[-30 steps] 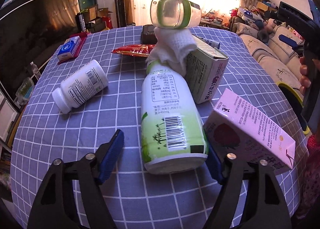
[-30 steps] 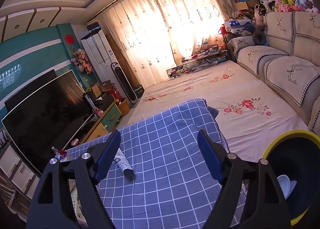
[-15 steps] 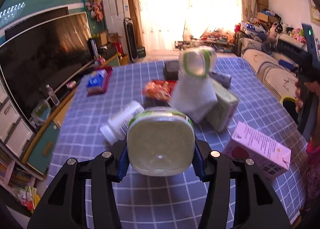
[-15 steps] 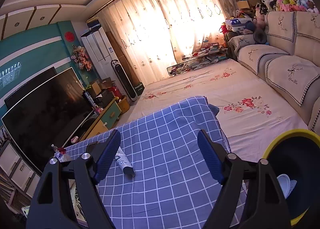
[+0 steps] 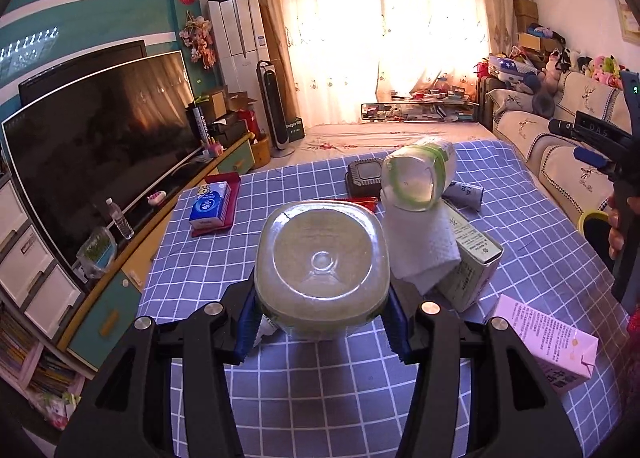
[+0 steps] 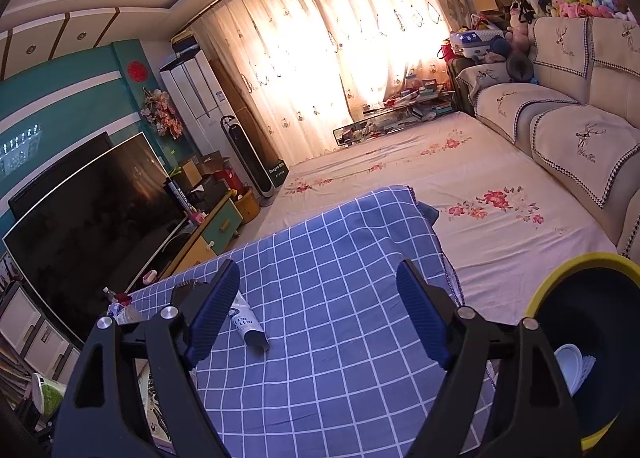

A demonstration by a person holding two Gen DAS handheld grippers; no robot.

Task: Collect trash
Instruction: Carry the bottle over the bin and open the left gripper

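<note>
On the table (image 5: 248, 410), which is wearing a blue checked cloth, a blue tissue pack (image 5: 210, 205) is lying on a red tray (image 5: 224, 182) near the far left corner. Right of it, over the near middle of the table, the left gripper (image 5: 322, 328) is gripping a large green-tinted bottle (image 5: 322, 266); its jaws have just been closing, and both blue pads are now pressing on the bottle's sides, with the square base facing the camera and the bottle lifted off the cloth. Behind it a red wrapper (image 5: 360, 200) is peeking out, and a black box (image 5: 364, 176) is sitting near the far edge. Further right, a second bottle (image 5: 418, 174) is lying tilted on a folded white cloth (image 5: 422, 246), which is leaning against a green carton (image 5: 470, 258); a tube (image 5: 466, 194) is lying just beyond them. A pink carton (image 5: 548, 342) is lying at the near right corner. At the right edge of the table a hand (image 5: 620, 226) is holding the right gripper (image 6: 318, 316), which is hanging over the cloth with its jaws spread wide and nothing between them. Beyond the right edge of the table, a yellow-rimmed bin (image 6: 560, 282) is standing on the floor with white scraps (image 6: 572, 366) inside.
</note>
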